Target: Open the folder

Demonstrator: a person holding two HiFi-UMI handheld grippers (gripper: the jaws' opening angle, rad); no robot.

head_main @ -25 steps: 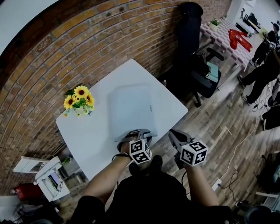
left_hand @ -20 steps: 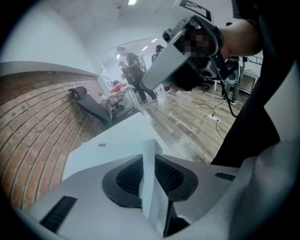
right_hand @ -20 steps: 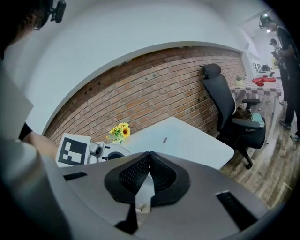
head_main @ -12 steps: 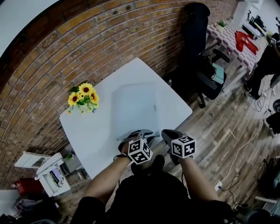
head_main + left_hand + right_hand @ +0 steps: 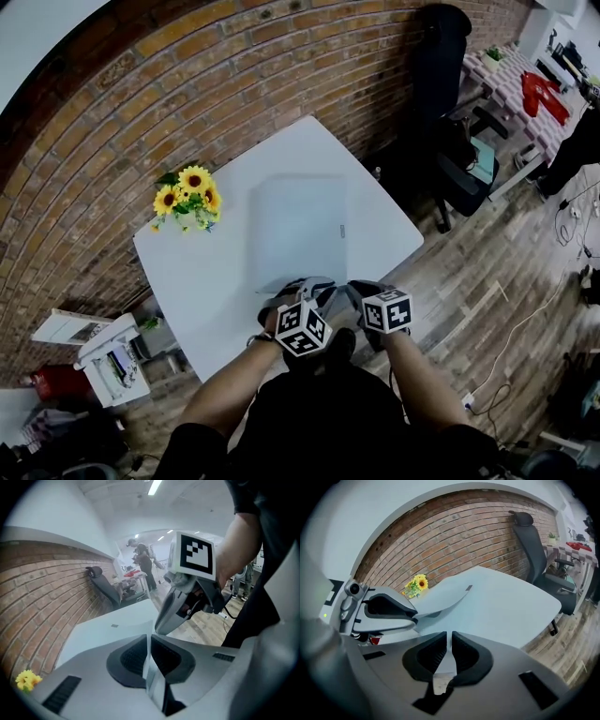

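Note:
A pale translucent folder (image 5: pixel 300 225) lies flat on the white table (image 5: pixel 211 281). My left gripper (image 5: pixel 302 284) sits at its near edge. In the left gripper view its jaws (image 5: pixel 149 641) are closing, with a thin pale sheet pinched between the pads. The right gripper view shows the folder's cover (image 5: pixel 445 602) curving up off the table into the left gripper (image 5: pixel 410 613). My right gripper (image 5: pixel 352 289) hovers just right of it at the same edge. Its jaws (image 5: pixel 451 641) stand a narrow slit apart. I cannot tell whether a sheet lies in that slit.
A bunch of sunflowers (image 5: pixel 190 199) stands at the table's far left by the brick wall. A black office chair (image 5: pixel 441 56) is beyond the table's right corner. A wooden floor with cables stretches to the right. A printer (image 5: pixel 112 361) sits low on the left.
My right gripper has come down and leftward until it is beside the left one at the folder's near edge. The left gripper has stayed at that edge.

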